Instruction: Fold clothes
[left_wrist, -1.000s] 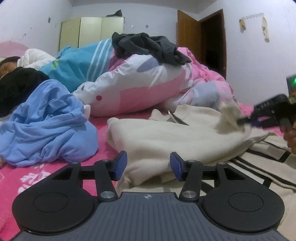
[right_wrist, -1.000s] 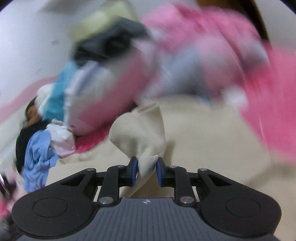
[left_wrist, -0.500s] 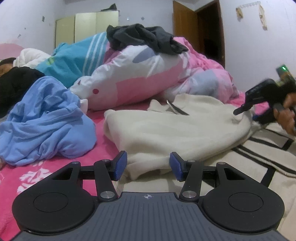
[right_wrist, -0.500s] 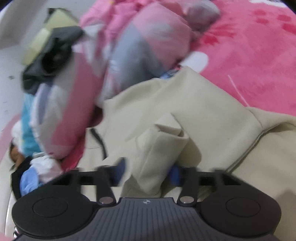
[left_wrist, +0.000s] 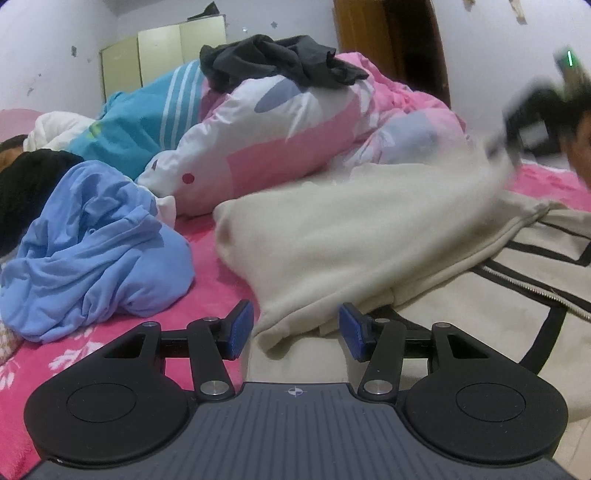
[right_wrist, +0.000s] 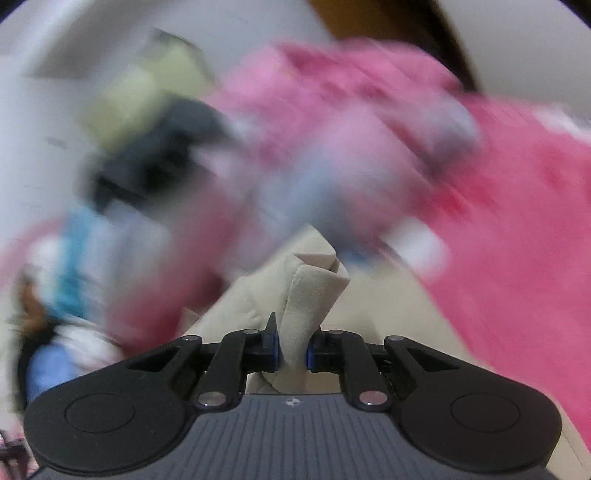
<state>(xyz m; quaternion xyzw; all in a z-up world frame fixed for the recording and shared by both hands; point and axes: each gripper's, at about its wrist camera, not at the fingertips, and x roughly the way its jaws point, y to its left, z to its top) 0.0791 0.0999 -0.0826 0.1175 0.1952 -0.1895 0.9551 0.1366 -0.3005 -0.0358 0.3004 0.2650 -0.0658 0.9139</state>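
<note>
My right claw (right_wrist: 293, 352) is closing, clenched on a bunched fold of the cream garment (left_wrist: 351, 236) lying mid-bed (left_wrist: 214, 291); my left claw (left_wrist: 295, 328) hangs released at its near hem; a fold is under way; next, I judge, carry that fold across.

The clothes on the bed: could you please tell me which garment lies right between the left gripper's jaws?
The cream sweatshirt: its folded edge lies between the open jaws of the left gripper. The crumpled blue garment sits left, and the dark grey one tops the bedding.

Matt fleecy cream garment (left_wrist: 354, 236), crumpled thin blue cloth (left_wrist: 96, 251), plush pink bedcover (left_wrist: 214, 288).
</note>
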